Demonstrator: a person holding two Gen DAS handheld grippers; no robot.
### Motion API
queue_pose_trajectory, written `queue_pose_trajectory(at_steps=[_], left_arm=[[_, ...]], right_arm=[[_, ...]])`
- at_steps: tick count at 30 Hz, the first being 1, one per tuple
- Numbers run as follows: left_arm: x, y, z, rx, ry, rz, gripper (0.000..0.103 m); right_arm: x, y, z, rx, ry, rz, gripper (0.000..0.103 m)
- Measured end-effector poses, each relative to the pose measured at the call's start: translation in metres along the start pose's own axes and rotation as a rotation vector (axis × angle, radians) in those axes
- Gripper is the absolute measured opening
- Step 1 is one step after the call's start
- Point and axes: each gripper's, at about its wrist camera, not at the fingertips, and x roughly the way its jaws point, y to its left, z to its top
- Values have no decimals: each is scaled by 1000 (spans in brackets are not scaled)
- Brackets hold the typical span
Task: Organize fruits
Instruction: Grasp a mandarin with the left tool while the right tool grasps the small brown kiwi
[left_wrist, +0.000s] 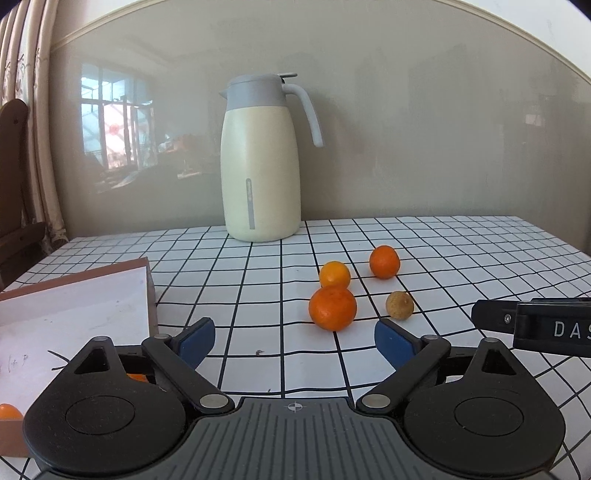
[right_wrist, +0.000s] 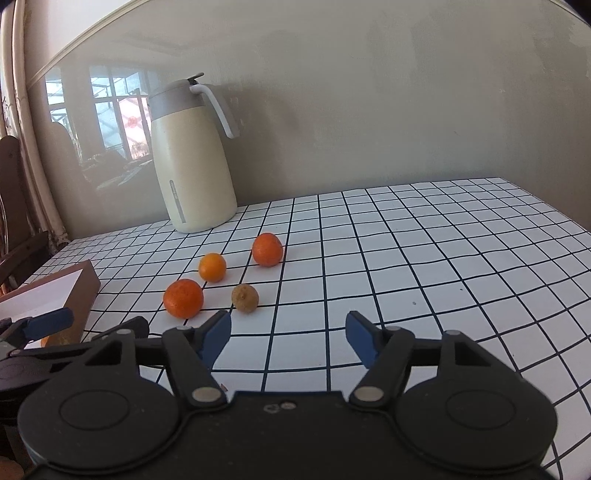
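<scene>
Three oranges lie loose on the checked tablecloth: a large one (left_wrist: 332, 307) (right_wrist: 183, 298), a paler one (left_wrist: 334, 274) (right_wrist: 212, 267) just behind it, and a third (left_wrist: 384, 261) (right_wrist: 267, 249) farther back. A small brown fruit (left_wrist: 399, 304) (right_wrist: 245, 297) sits beside the large orange. My left gripper (left_wrist: 295, 332) (right_wrist: 88, 325) stands open just short of the large orange, with nothing between its blue pads. My right gripper (right_wrist: 288, 326) is open too and holds nothing, with the brown fruit ahead of its left finger. A brown box (left_wrist: 74, 295) (right_wrist: 55, 291) at the left holds an orange (left_wrist: 7, 410).
A cream and grey thermos jug (left_wrist: 260, 162) (right_wrist: 192, 158) stands at the back of the table by the wall. A dark wooden chair (left_wrist: 14, 166) and a curtain are past the table's left edge. The table's right edge (right_wrist: 576, 221) is in view.
</scene>
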Motion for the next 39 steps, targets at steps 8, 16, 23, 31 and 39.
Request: queue_pose_trajectory(at_steps=[8,16,23,31,39], left_arm=[[21,-4,3,-22,43,-38,86],[41,-7,9,-45,70,-45,79],[61,-4,16,-44,90,-46,73],[75,2,22,-85,115,-63,71],[79,7,24,-91,124,-38,71]], right_arm=[[17,4,5,0,24,9,50],[36,4,13,16,64,29,44],[55,9,19,16,103,59,36],[73,9,27,45,145,104,29],[88,7,29,69,183,153,29]])
